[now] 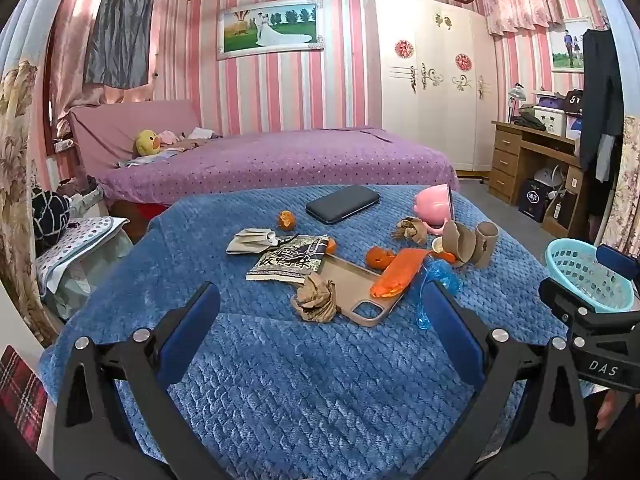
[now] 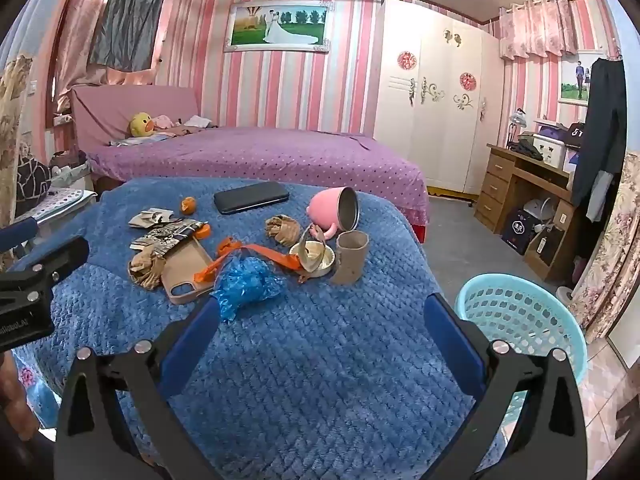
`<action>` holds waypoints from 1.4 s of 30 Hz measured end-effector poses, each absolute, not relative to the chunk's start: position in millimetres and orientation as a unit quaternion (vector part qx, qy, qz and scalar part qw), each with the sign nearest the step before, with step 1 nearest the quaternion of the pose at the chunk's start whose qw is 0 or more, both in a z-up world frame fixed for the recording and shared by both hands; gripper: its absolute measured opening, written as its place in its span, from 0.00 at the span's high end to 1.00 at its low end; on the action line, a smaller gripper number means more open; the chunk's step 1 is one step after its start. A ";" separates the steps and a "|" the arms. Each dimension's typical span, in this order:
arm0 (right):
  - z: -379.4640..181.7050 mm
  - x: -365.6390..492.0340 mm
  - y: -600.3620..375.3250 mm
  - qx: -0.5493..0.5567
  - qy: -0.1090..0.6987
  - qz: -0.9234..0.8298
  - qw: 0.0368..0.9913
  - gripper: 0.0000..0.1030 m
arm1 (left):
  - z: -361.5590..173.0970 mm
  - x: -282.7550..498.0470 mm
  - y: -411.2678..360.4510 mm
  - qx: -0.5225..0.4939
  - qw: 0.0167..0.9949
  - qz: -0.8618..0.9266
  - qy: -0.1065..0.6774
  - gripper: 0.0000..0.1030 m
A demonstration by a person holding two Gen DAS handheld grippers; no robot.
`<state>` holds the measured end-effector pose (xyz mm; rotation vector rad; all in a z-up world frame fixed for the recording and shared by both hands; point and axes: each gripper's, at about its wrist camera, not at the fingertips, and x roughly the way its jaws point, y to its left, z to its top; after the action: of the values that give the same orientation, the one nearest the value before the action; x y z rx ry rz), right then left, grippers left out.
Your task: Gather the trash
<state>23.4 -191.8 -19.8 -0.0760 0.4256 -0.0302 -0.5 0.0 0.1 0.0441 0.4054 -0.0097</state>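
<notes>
Trash lies scattered on a blue quilted blanket [image 1: 280, 380]: a crumpled brown paper ball [image 1: 316, 298] [image 2: 146, 268], an orange wrapper [image 1: 400, 272] [image 2: 256, 254], crumpled blue plastic [image 1: 438, 280] [image 2: 246, 280], orange peel [image 1: 287, 219] [image 2: 188, 205], a cardboard tube [image 2: 351, 257] [image 1: 486, 242] and a printed snack packet [image 1: 292, 258]. A light-blue basket [image 2: 524, 320] [image 1: 588, 276] stands on the floor to the right. My left gripper [image 1: 320, 316] is open just short of the paper ball. My right gripper [image 2: 324, 316] is open, with the blue plastic by its left finger.
A beige phone case [image 1: 352, 292], a dark phone [image 1: 342, 203], a tipped pink mug [image 2: 334, 212], a small white dish [image 2: 316, 260] and another brown paper wad [image 2: 283, 229] share the blanket. Behind is a purple bed [image 1: 280, 160]; a wooden desk [image 2: 520, 188] stands right.
</notes>
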 end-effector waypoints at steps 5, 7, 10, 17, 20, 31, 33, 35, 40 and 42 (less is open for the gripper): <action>-20.6 23.6 -189.7 -0.040 0.210 -0.015 0.977 0.04 | -0.2 -2.0 -0.2 0.020 0.979 -0.005 0.205 0.05; -18.9 21.3 -190.9 -0.041 0.209 -0.015 0.977 0.04 | 2.1 -6.0 4.5 0.019 0.979 -0.002 0.202 0.05; -17.7 20.5 -191.5 -0.044 0.208 -0.016 0.977 0.04 | 1.0 -0.6 4.3 0.017 0.978 0.000 0.207 0.05; -15.8 18.4 -191.4 -0.046 0.205 -0.020 0.977 0.04 | -2.4 2.0 8.9 0.010 0.977 0.001 0.211 0.05; -14.6 16.2 -193.5 -0.047 0.204 -0.023 0.978 0.04 | -4.3 2.1 8.9 0.012 0.978 0.002 0.210 0.05; -14.2 17.3 -197.7 -0.045 0.204 -0.029 0.977 0.04 | -4.2 2.1 10.7 0.012 0.977 0.006 0.211 0.05; -15.2 17.2 -196.9 -0.045 0.204 -0.031 0.978 0.04 | -4.0 2.2 10.9 0.011 0.977 0.005 0.212 0.05; -15.1 18.0 -197.2 -0.045 0.204 -0.031 0.977 0.04 | -4.3 2.2 10.4 0.013 0.977 0.005 0.211 0.05; -14.7 17.7 -198.1 -0.042 0.202 -0.029 0.978 0.04 | -4.4 2.2 10.2 0.013 0.977 0.005 0.212 0.05; -14.2 17.4 -198.9 -0.042 0.199 -0.029 0.979 0.04 | -4.3 1.7 9.5 0.014 0.977 0.005 0.212 0.05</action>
<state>17.4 -198.9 -14.2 -0.0851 0.4014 -0.0587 1.7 9.5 -4.3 0.0272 0.4271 0.0099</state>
